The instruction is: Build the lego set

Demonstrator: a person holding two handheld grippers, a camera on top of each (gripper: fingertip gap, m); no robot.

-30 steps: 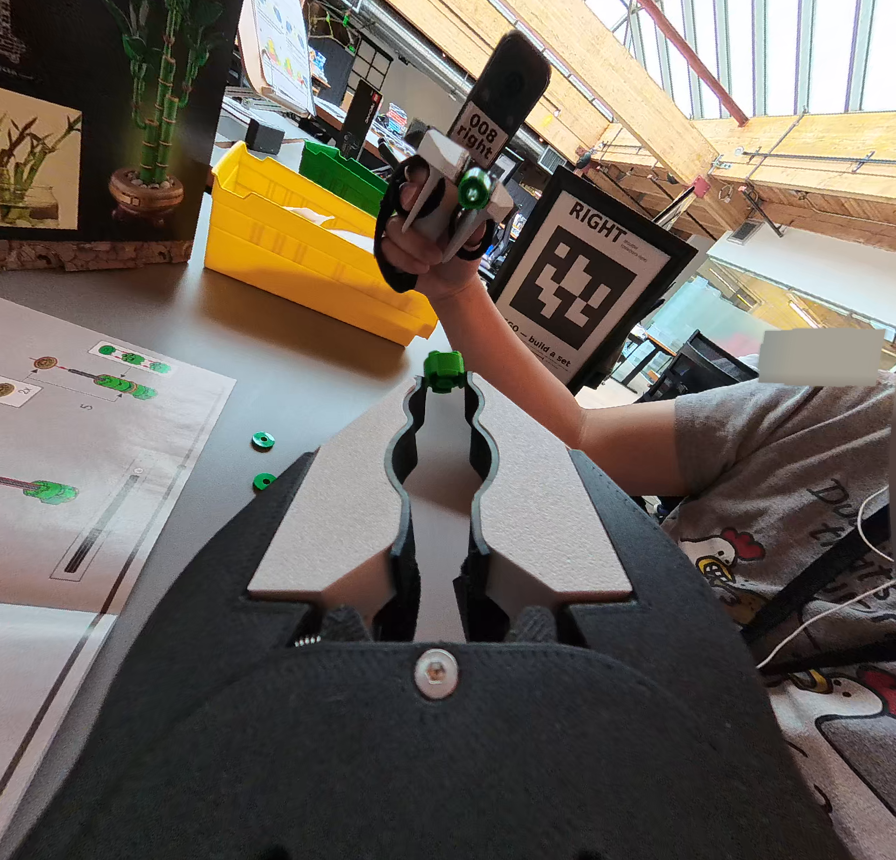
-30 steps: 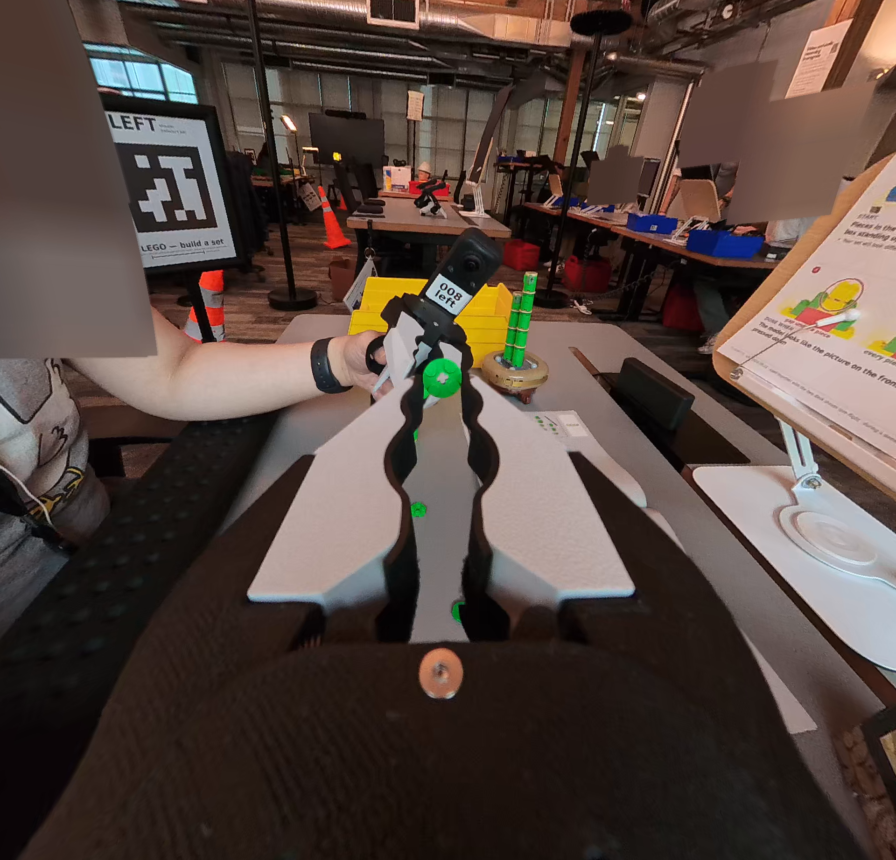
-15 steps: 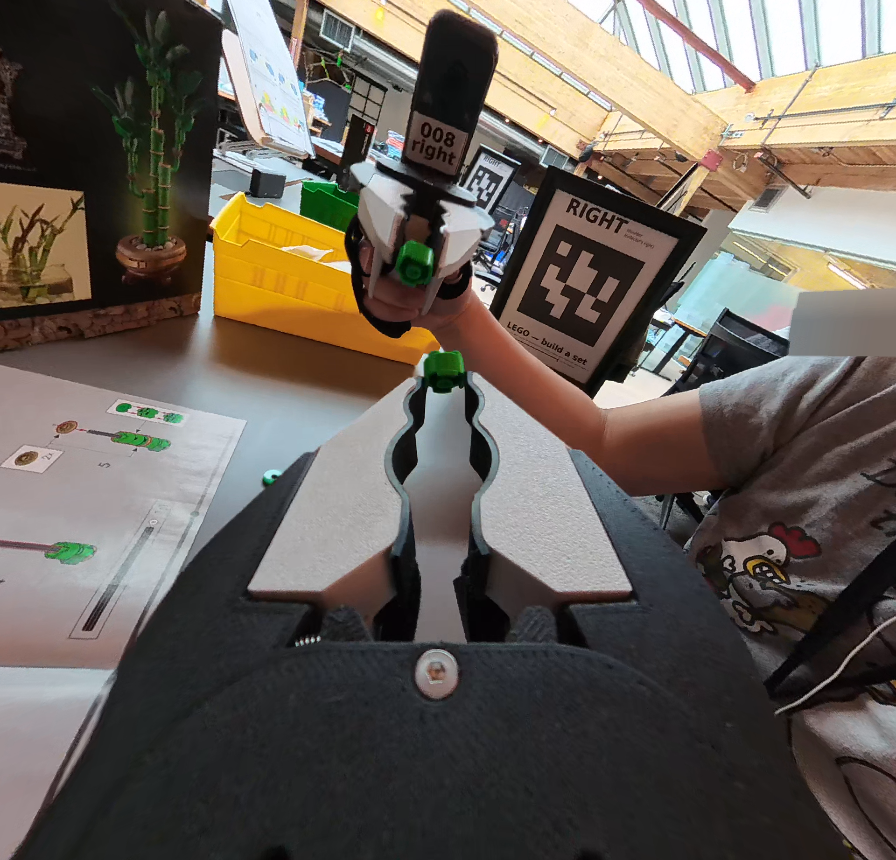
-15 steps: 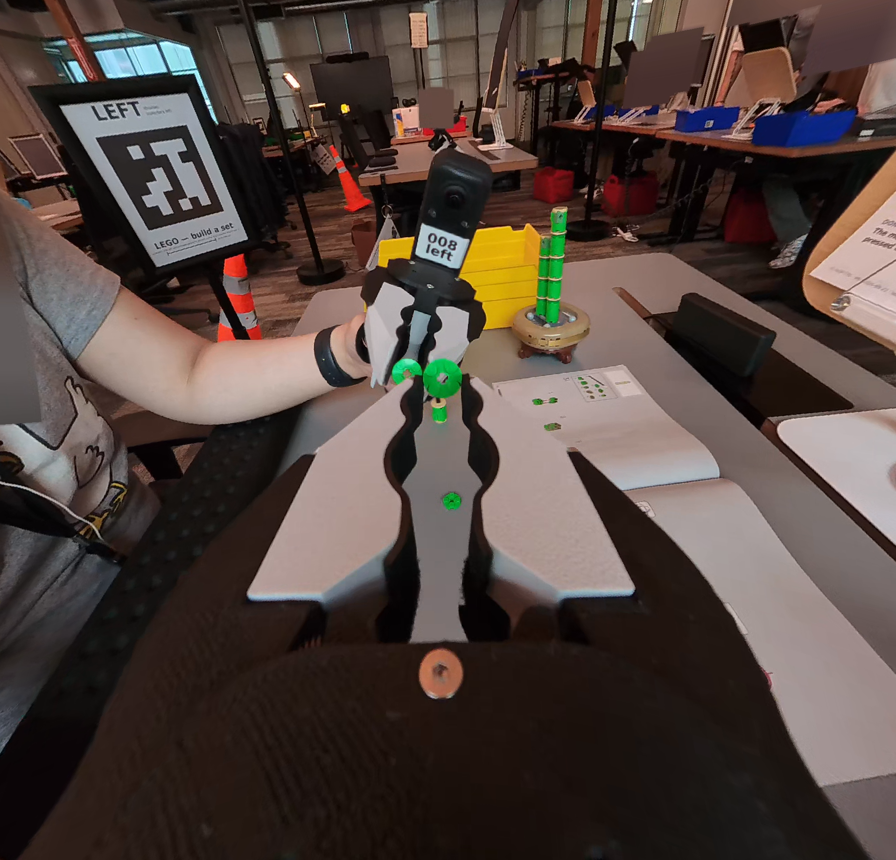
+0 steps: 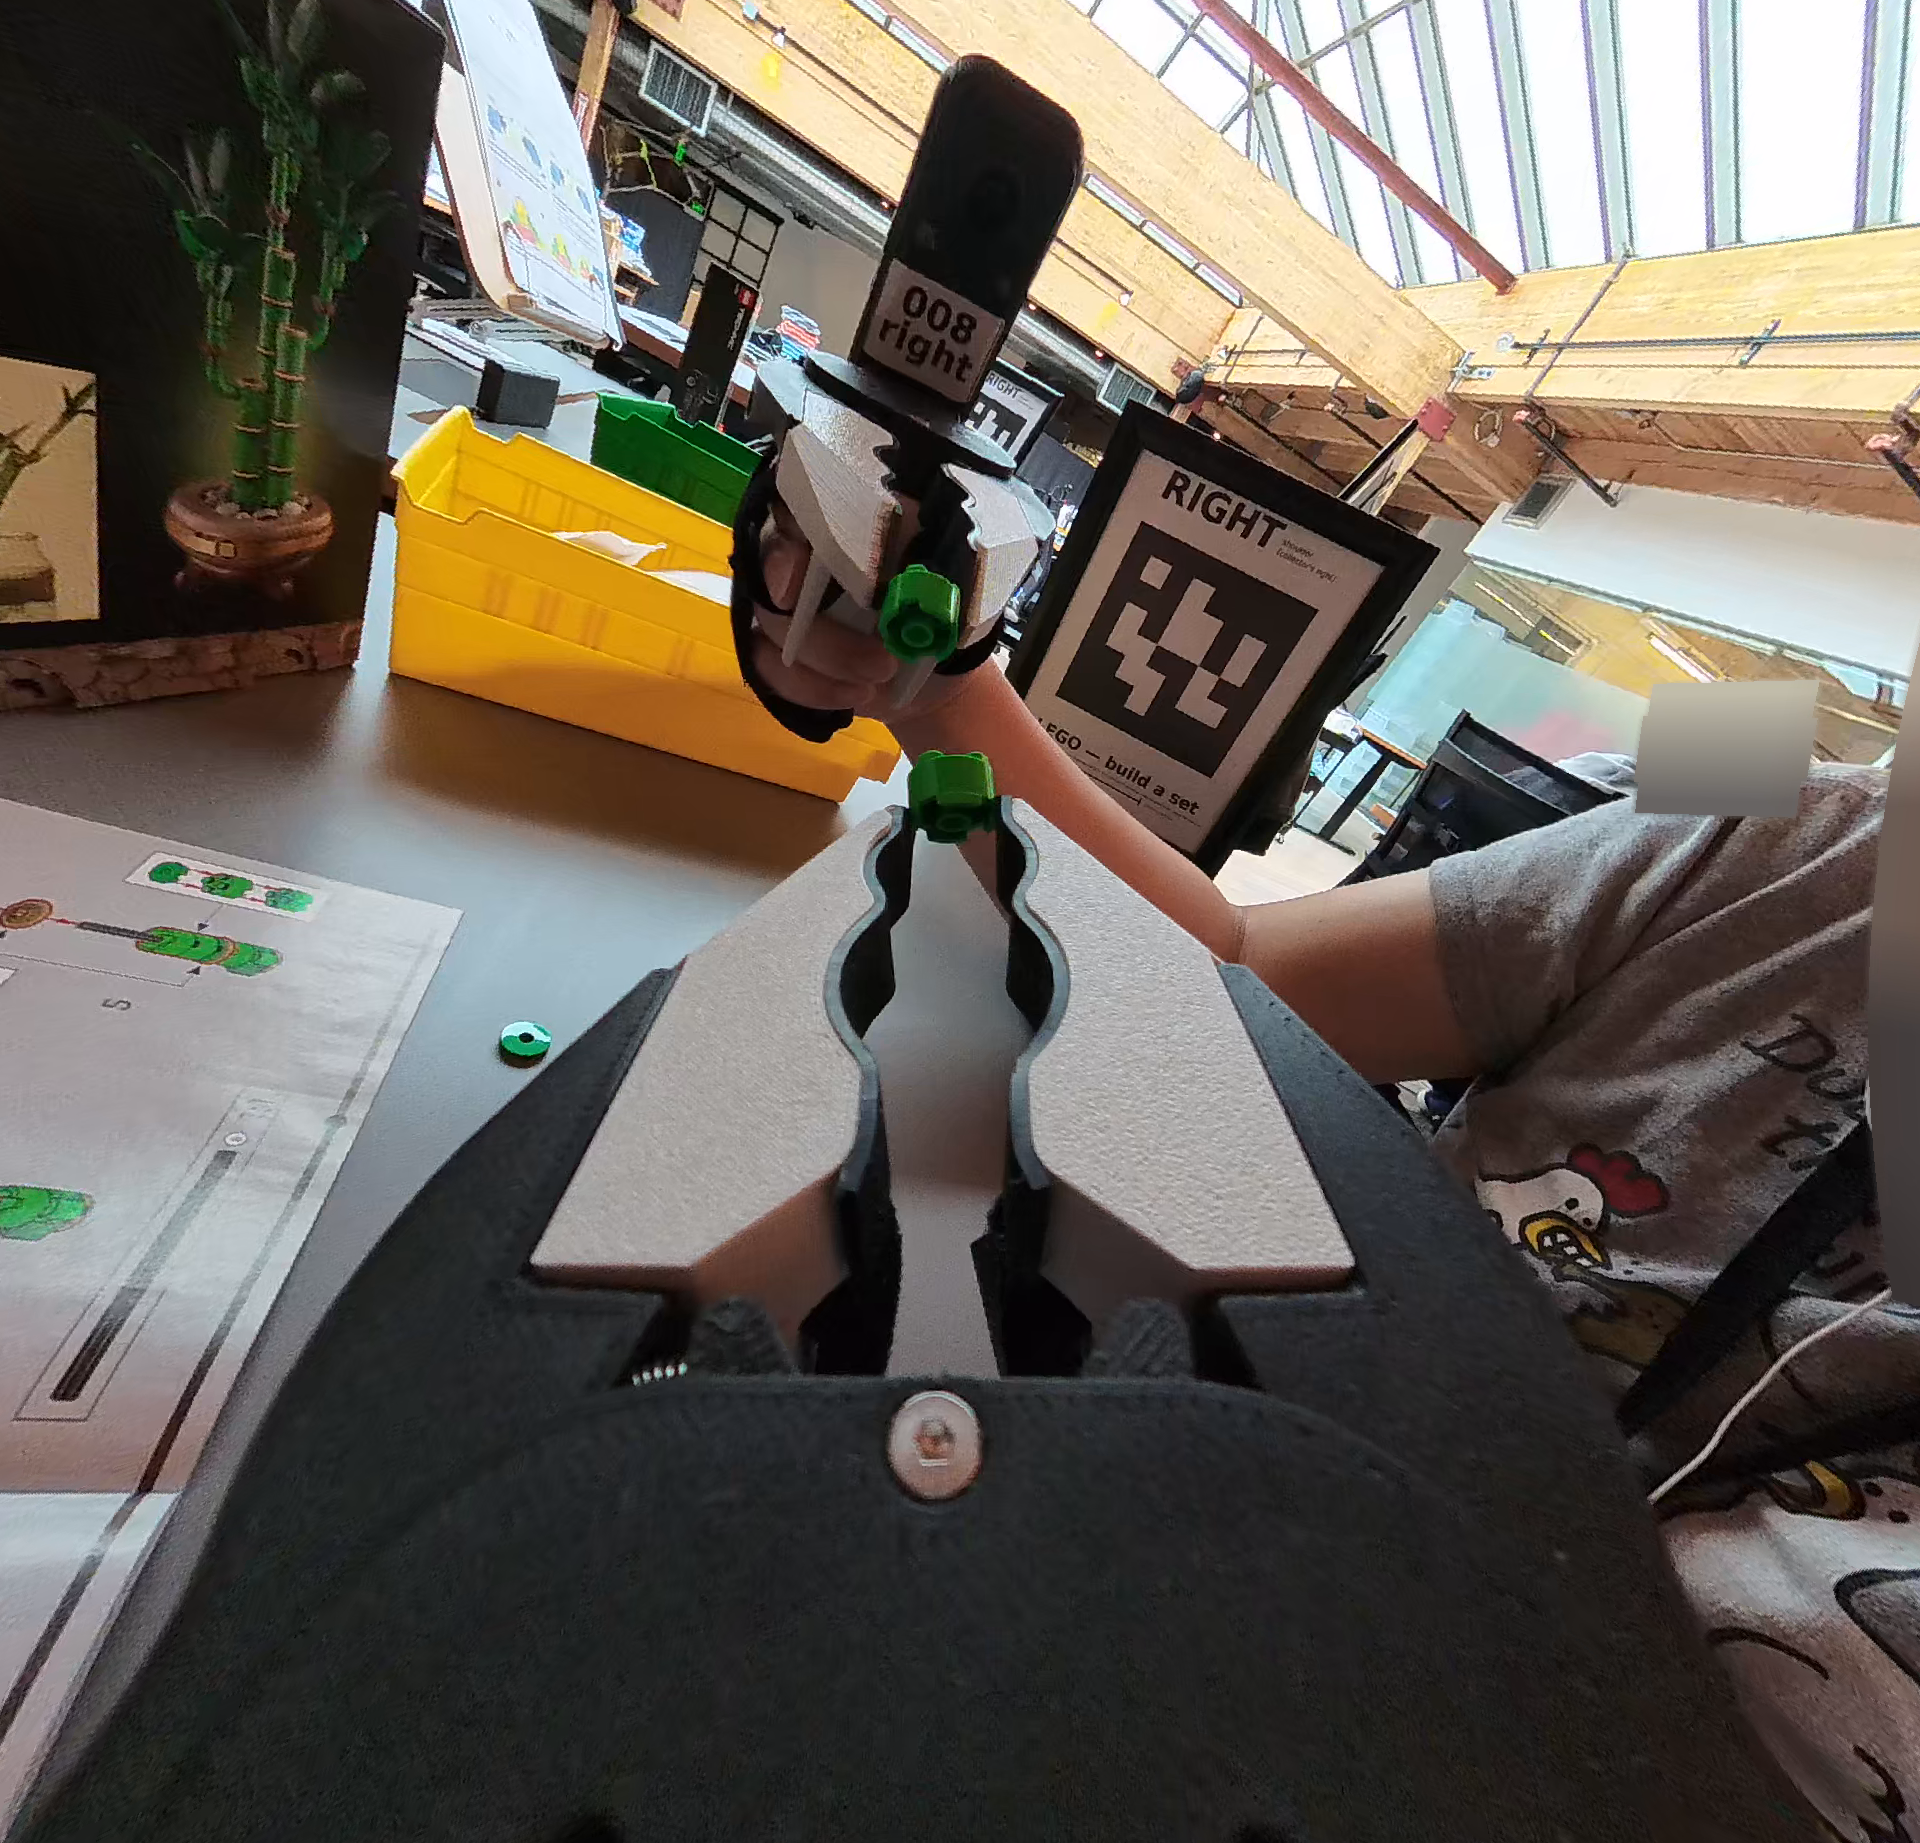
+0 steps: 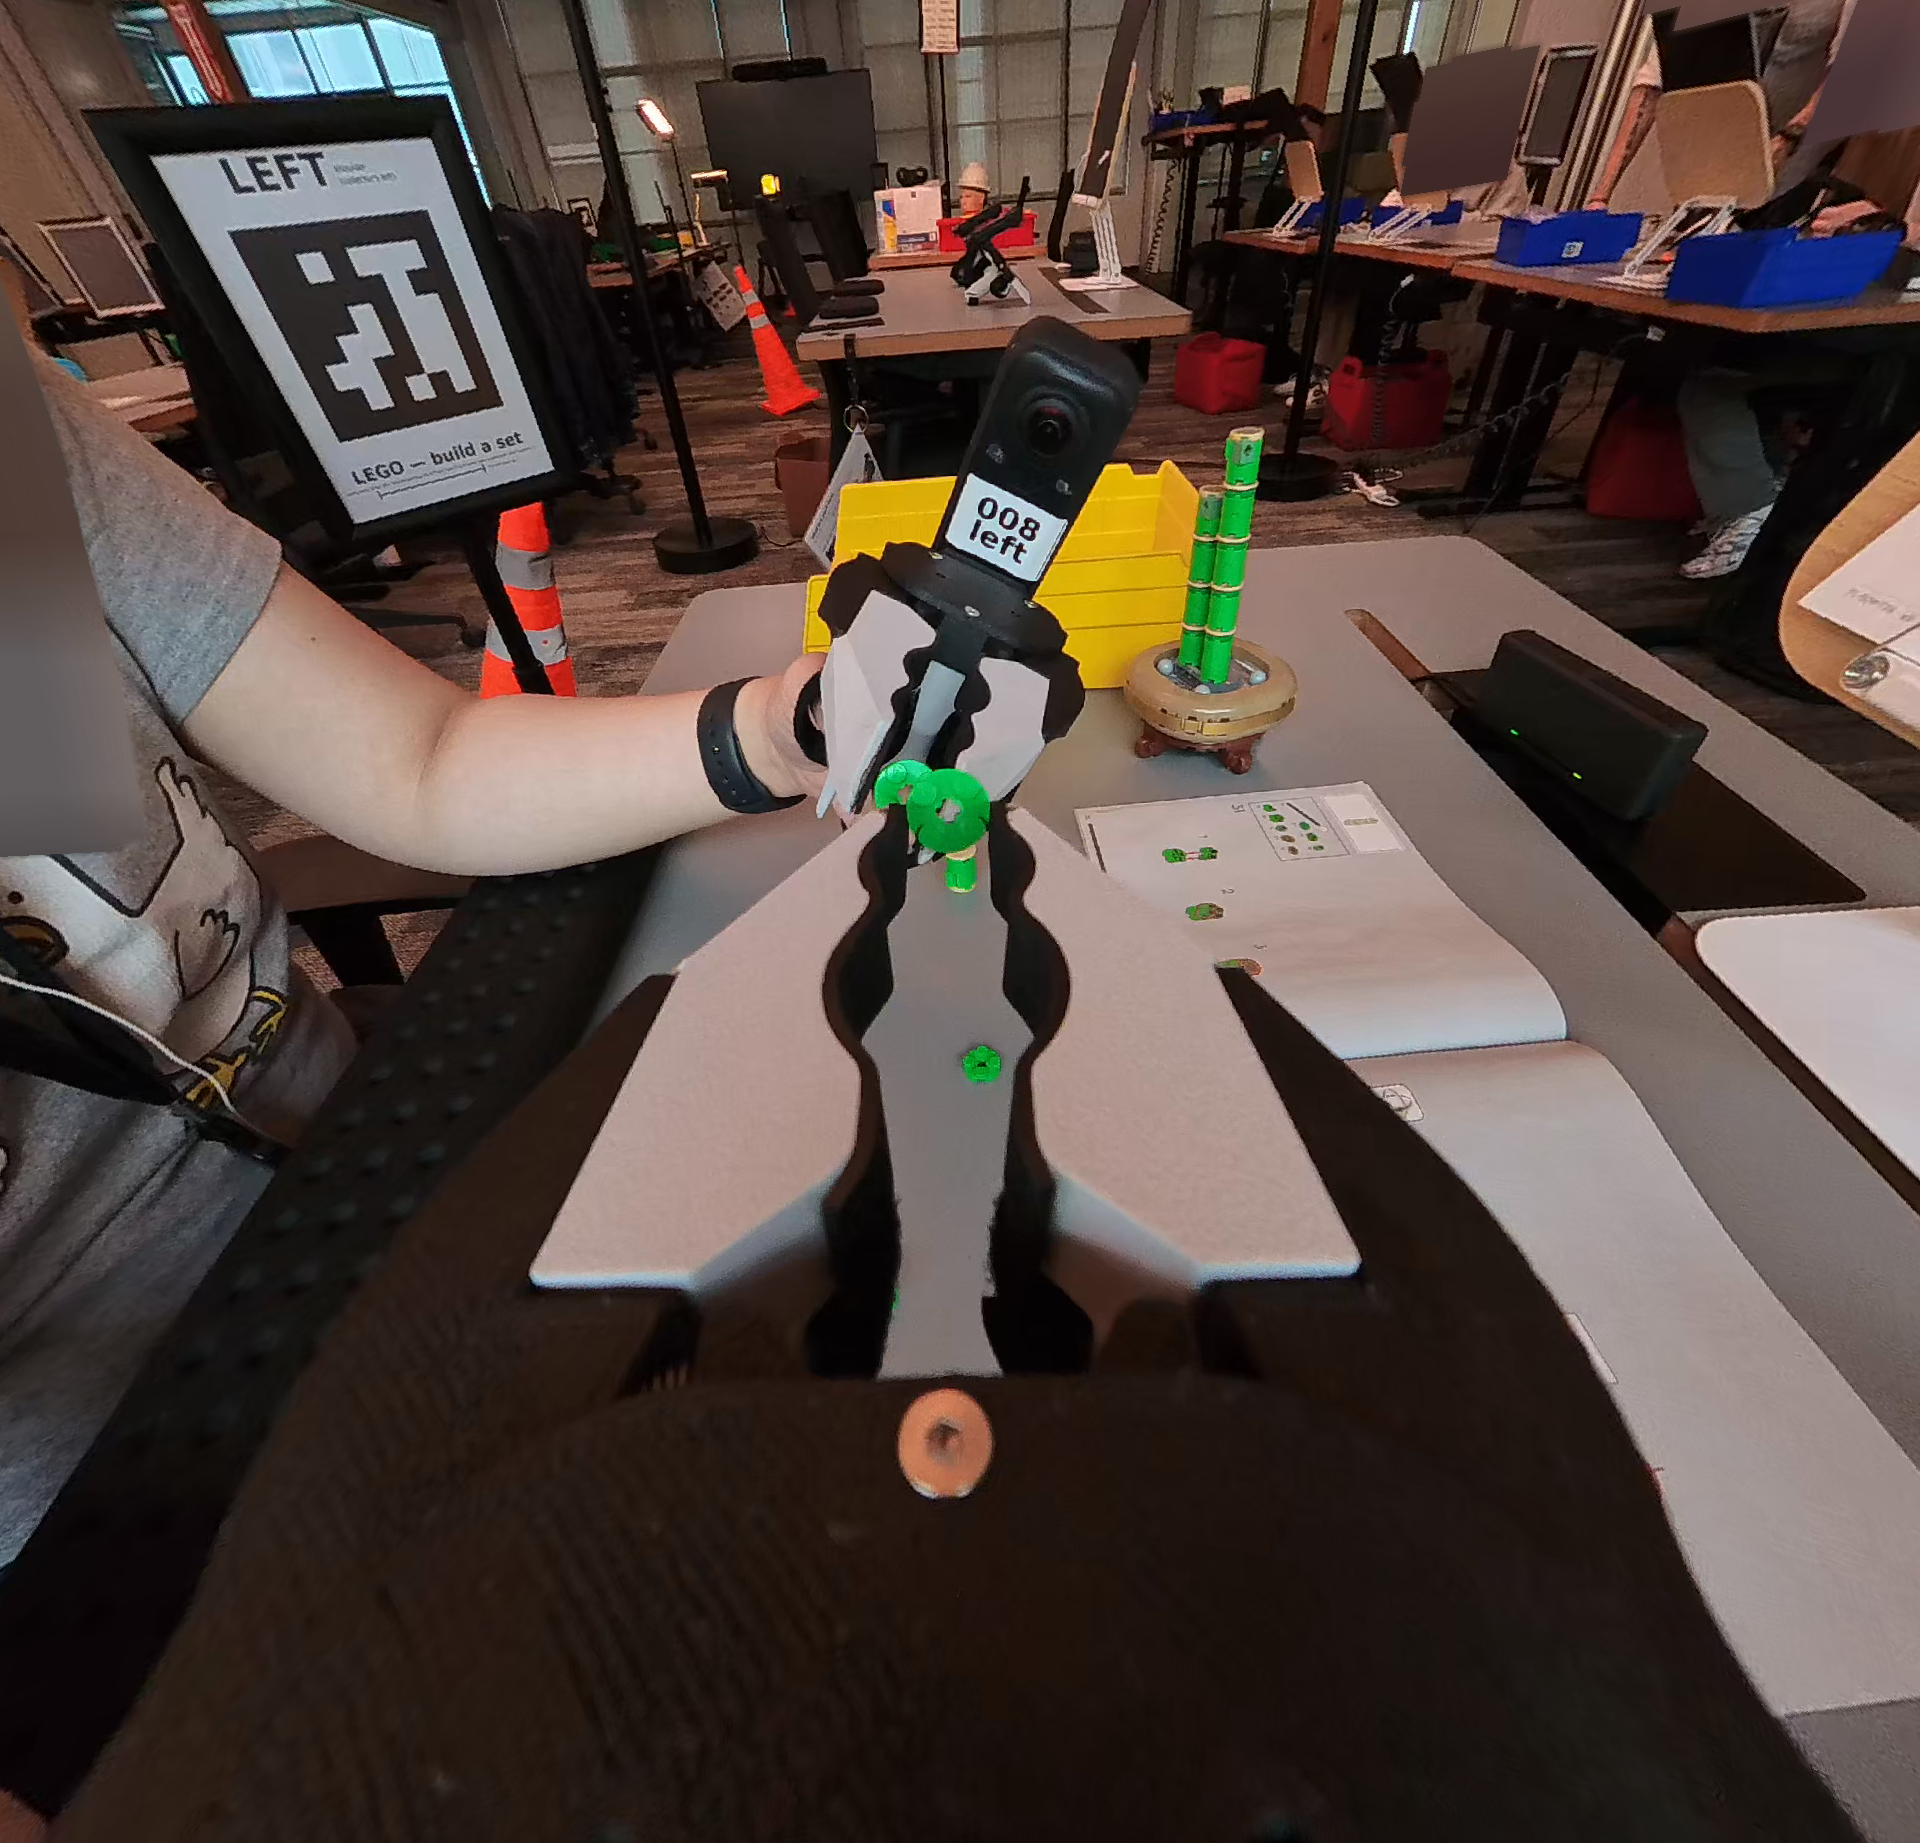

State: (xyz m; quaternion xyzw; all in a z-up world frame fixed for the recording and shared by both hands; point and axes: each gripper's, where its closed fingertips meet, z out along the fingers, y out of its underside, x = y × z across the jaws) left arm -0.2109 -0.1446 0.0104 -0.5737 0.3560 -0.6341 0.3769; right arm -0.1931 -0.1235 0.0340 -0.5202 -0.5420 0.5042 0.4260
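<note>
My left gripper [image 5: 948,837] is shut on a round green lego piece [image 5: 951,801] at its fingertips, held above the table. My right gripper [image 6: 945,832] is shut on a similar round green piece [image 6: 951,808]. The two grippers face each other, tips close together, with the pieces a short gap apart. In the left wrist view the right gripper [image 5: 920,650] and its piece [image 5: 920,621] sit just above my left one. In the right wrist view the left gripper [image 6: 902,801] and its piece [image 6: 900,781] sit just left of mine. The bamboo build [image 6: 1210,650] stands in its gold pot.
An open instruction booklet [image 5: 156,1066] [image 6: 1309,920] lies on the grey table. Loose green pieces [image 5: 523,1041] [image 6: 980,1064] lie beside it. A yellow bin [image 5: 582,588], a green bin [image 5: 665,453] and the set's box [image 5: 187,339] stand behind. A black box [image 6: 1590,723] sits at right.
The two grippers have moved closer, and the right one has come down toward the left one's tips. Both stay shut on their green pieces.
</note>
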